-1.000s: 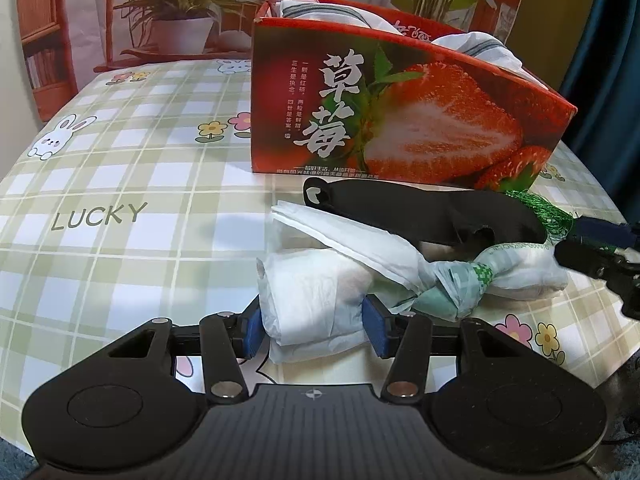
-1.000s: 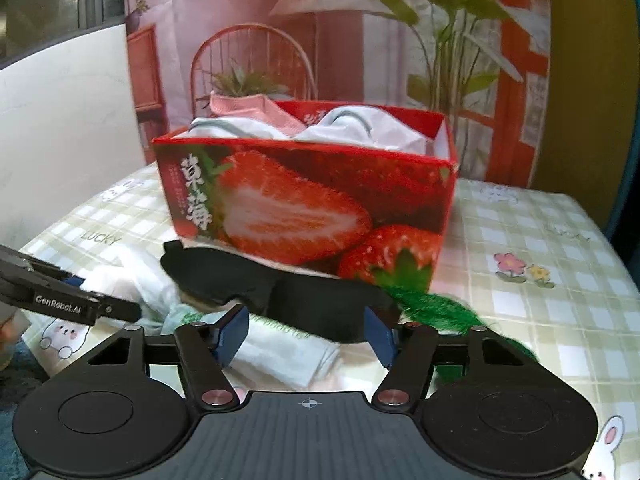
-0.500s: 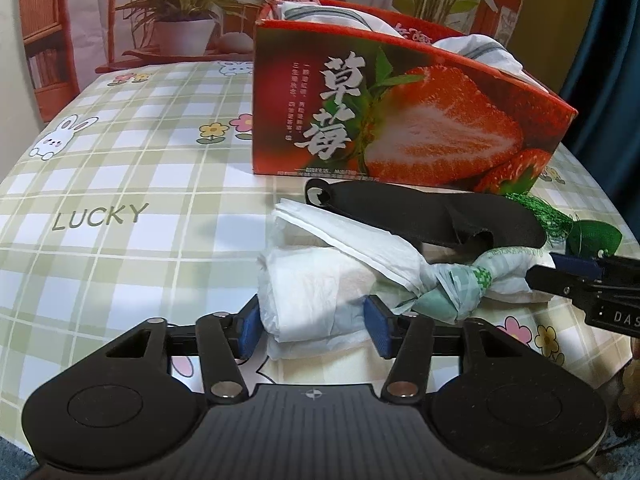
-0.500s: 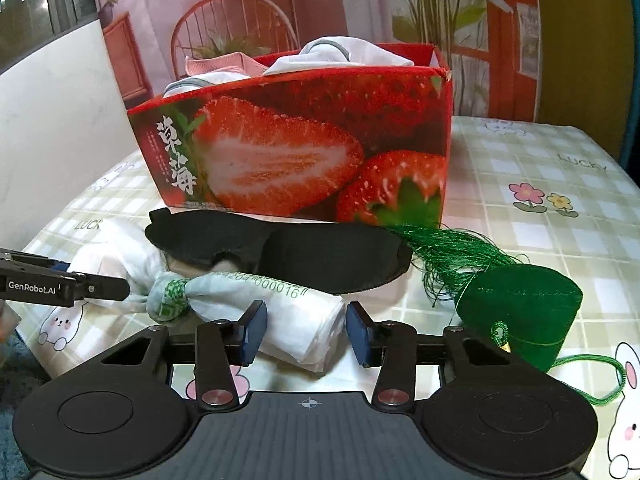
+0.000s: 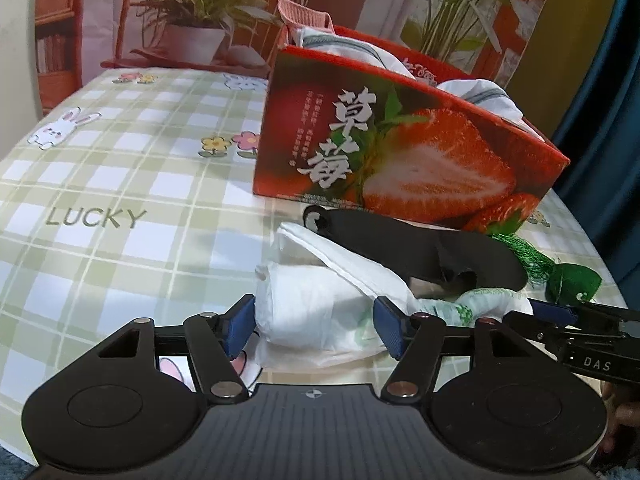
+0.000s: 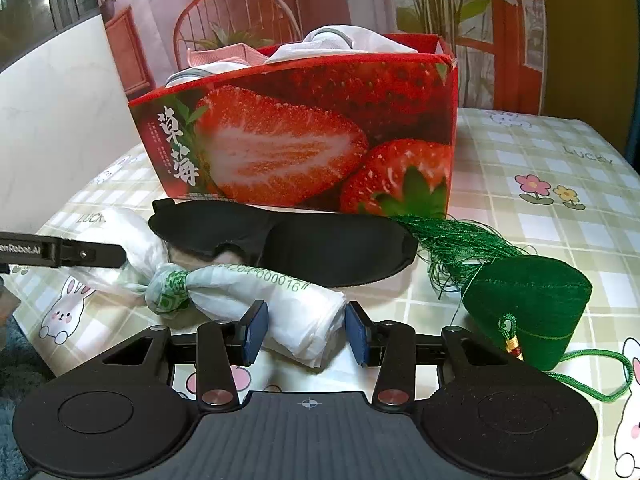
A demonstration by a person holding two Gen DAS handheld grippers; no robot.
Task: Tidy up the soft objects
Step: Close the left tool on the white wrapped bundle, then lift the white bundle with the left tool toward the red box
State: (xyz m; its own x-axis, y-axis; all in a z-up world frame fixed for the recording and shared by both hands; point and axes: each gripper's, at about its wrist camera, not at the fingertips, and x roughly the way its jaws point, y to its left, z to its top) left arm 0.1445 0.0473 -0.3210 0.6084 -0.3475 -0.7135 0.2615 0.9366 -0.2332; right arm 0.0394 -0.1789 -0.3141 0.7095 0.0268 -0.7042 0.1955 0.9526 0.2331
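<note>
On the green checked tablecloth (image 5: 120, 184), just before the red strawberry-printed cardboard box (image 5: 400, 152), the knotted white plastic bag (image 6: 256, 292) lay beside the black sleep mask (image 6: 320, 248), each end between an open gripper's fingers: left gripper (image 5: 316, 326), right gripper (image 6: 306, 334).

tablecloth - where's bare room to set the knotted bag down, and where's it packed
Free: the checked tablecloth left of the strawberry box, around the LUCKY print, and the patch right of the box, behind the green pouch. Crowded: the strip before the box, where the black eye mask, knotted bag and green tassel bunch together.
</note>
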